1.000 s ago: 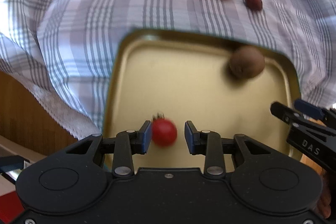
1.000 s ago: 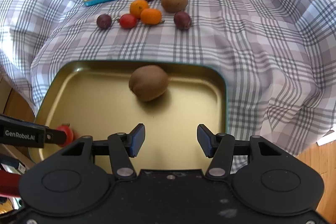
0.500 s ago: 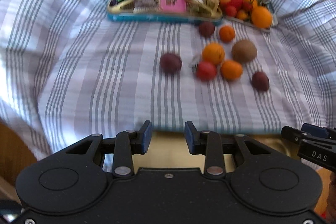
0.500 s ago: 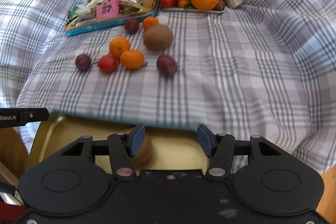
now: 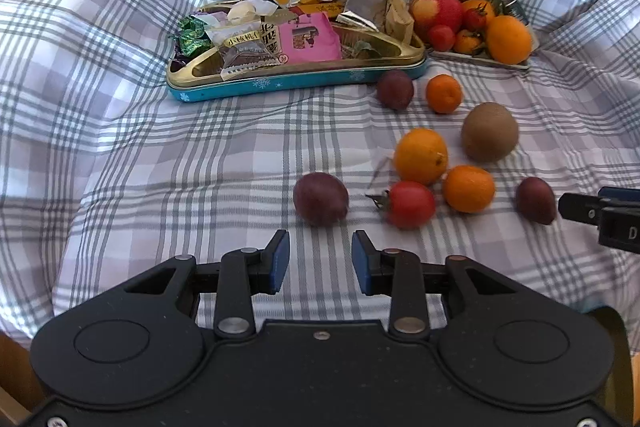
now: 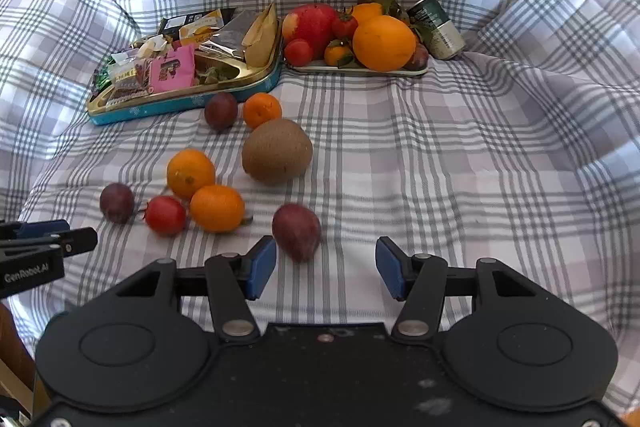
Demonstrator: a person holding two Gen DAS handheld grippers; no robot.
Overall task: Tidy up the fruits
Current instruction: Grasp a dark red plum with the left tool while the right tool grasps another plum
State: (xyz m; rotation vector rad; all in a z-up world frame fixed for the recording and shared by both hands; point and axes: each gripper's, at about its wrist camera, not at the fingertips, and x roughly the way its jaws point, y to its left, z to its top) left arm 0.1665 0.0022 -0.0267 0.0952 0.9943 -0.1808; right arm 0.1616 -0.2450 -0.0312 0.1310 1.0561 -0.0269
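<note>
Loose fruit lies on the checked cloth (image 5: 160,187). My left gripper (image 5: 320,259) is open with nothing between its blue pads; a purple passion fruit (image 5: 321,199) lies just beyond it. To its right are a red tomato (image 5: 410,205), two oranges (image 5: 420,155) and a kiwi (image 5: 489,131). My right gripper (image 6: 326,267) is open wider and holds nothing. Another purple passion fruit (image 6: 296,231) sits just ahead of its left pad, apart from it. Further off in the right wrist view are the kiwi (image 6: 277,151) and the tomato (image 6: 165,215).
A blue and gold tin (image 5: 296,83) full of snack packets stands at the back. Beside it is a white plate (image 6: 360,71) piled with fruit, with a green can (image 6: 436,27) on its right. The cloth rises in folds all around.
Both grippers have swung away from the gold tray, where a kiwi and a tomato were, toward the loose fruit on the cloth. The tray has dropped out of view.
</note>
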